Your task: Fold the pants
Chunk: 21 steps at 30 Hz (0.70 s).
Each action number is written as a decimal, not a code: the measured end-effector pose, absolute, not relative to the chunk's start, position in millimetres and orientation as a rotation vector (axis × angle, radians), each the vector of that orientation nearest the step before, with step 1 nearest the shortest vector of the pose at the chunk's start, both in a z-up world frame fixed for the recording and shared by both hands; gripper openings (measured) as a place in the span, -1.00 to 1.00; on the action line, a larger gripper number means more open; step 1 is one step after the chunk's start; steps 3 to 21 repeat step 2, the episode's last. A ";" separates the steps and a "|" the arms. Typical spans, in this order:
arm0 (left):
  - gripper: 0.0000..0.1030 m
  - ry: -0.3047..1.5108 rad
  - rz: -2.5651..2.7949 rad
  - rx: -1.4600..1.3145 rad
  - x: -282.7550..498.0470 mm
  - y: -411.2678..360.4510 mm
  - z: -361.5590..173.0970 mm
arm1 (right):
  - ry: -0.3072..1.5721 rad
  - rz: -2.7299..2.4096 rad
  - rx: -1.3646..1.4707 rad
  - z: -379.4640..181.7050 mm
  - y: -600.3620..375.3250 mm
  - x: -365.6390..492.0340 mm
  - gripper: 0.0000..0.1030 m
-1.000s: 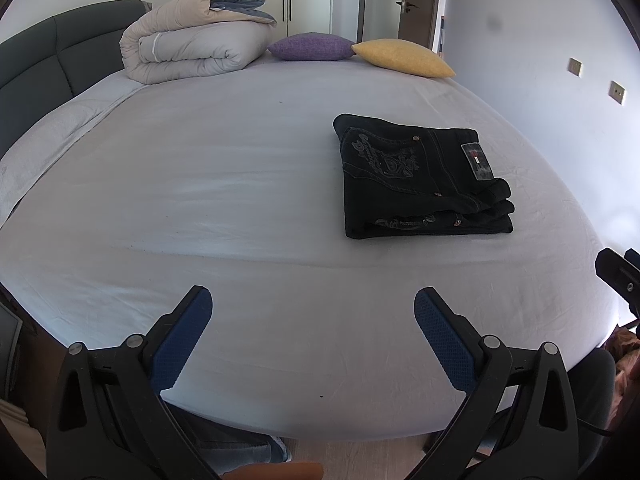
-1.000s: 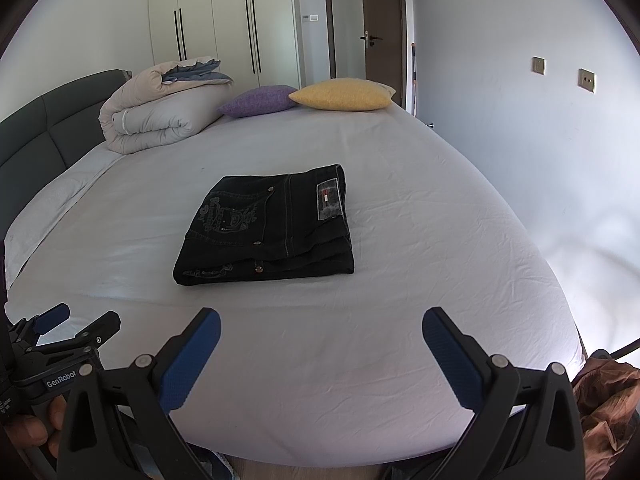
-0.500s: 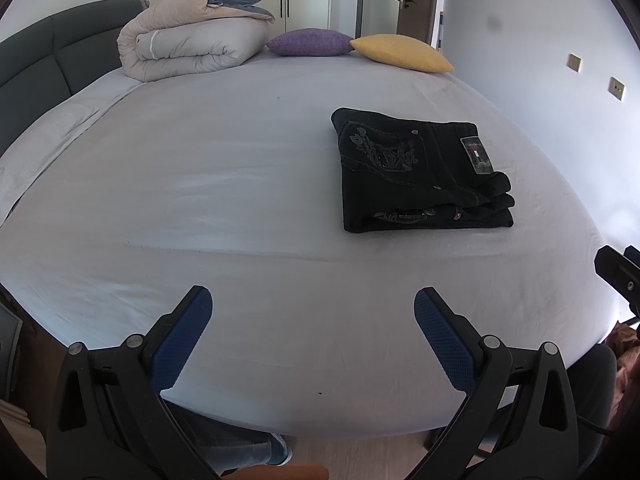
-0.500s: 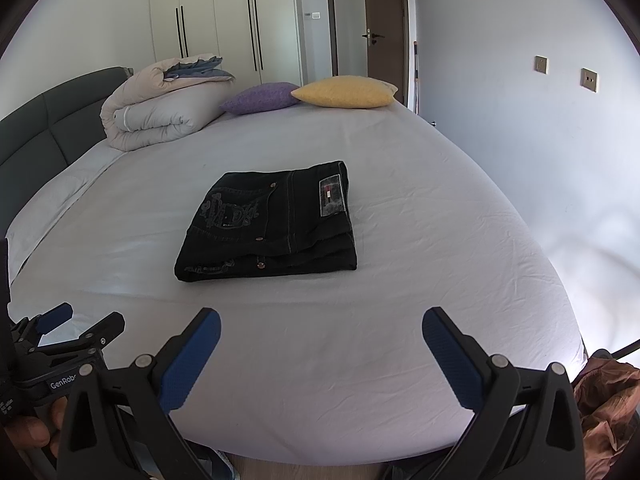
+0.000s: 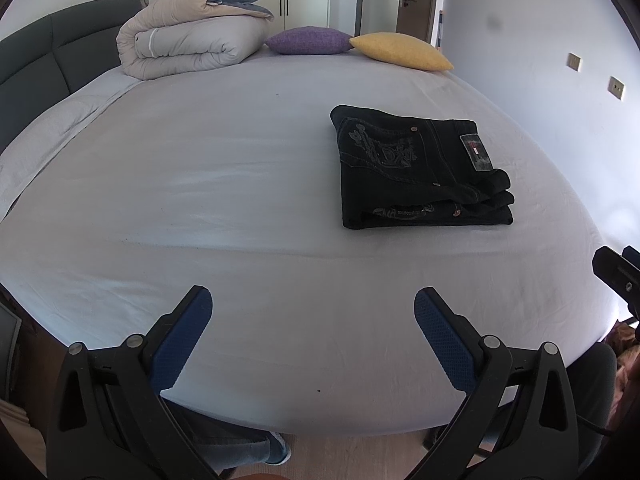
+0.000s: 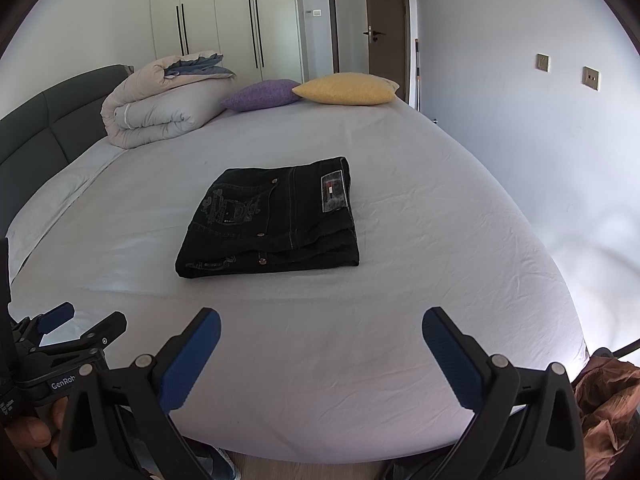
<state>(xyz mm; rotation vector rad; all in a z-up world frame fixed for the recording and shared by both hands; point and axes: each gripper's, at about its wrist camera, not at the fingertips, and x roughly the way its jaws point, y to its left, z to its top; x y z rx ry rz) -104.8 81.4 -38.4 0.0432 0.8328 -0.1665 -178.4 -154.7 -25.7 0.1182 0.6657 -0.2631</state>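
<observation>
Home bedroom: bed (image 6: 400,320), rolled duvet (image 6: 160,116), pillows (image 6: 344,90), wardrobe (image 6: 224,20).

Right gripper (image 5: 618,276): in the left wrist view only one black finger tip and a sliver of blue pad enter at the right edge; the rest is cut off, so its jaw spacing cannot be read there.

Left gripper (image 6: 70,326): in the right wrist view the lettering on its body is clipped behind the near finger.

Folded black denim pants (image 6: 272,220): inner layers are hidden under the top fold; patch text too small to read.

Brown crumpled cloth (image 6: 608,400): cropped by the right edge.

Dark grey padded headboard (image 5: 44,60): cut off at the left edge.
</observation>
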 end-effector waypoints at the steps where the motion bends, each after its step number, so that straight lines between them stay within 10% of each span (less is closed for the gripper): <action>1: 1.00 0.831 -0.166 0.046 -105.0 81.1 -38.7 | 0.666 -0.263 0.118 -25.8 -154.8 -178.4 1.00; 21: 1.00 0.831 -0.168 0.048 -104.7 81.0 -39.1 | 0.667 -0.263 0.119 -25.7 -155.0 -178.3 1.00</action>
